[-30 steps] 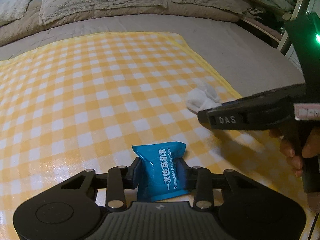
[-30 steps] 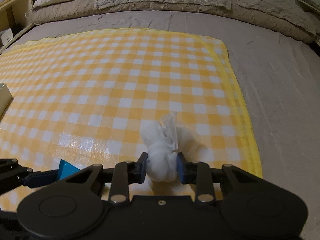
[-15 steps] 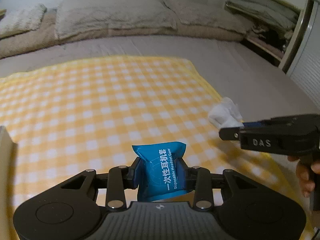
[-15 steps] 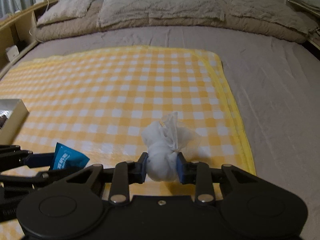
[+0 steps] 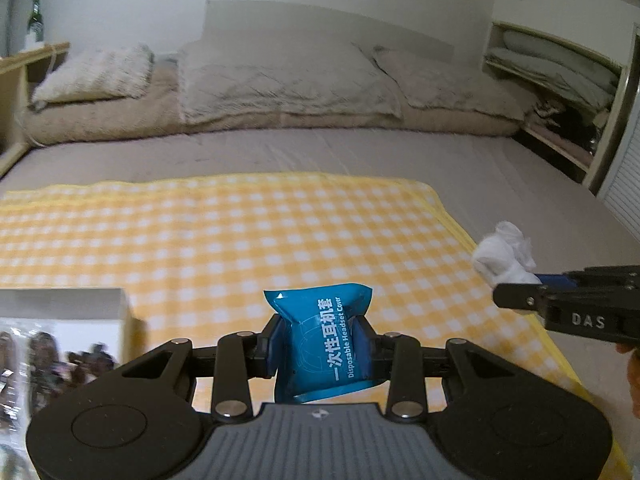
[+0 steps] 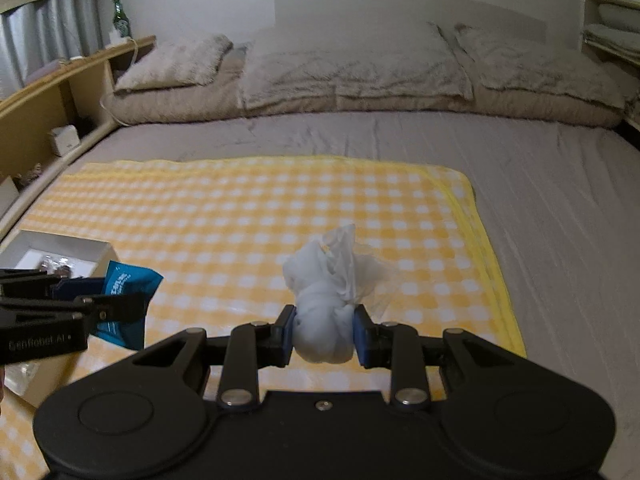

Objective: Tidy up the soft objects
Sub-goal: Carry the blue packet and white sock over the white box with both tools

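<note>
Above the yellow checked cloth [image 5: 224,232] spread on the bed [image 5: 360,152], both grippers are raised and each carries an item. Left gripper [image 5: 320,344]: fingers closed narrowly on a blue packet [image 5: 324,340] printed "Disposable Headset Cover", held upright over the near edge of the cloth. Right gripper [image 6: 323,334]: fingers clamped on the lower part of a white knotted bundle [image 6: 326,300], its loose ends standing up above the grip, over the right half of the cloth. A white open box [image 6: 60,256] sits at the near left corner of the cloth, just left of the left gripper; its contents are blurred. Pillows [image 6: 352,64] lie beyond the far edge of the cloth, at the head of the bed.
</note>
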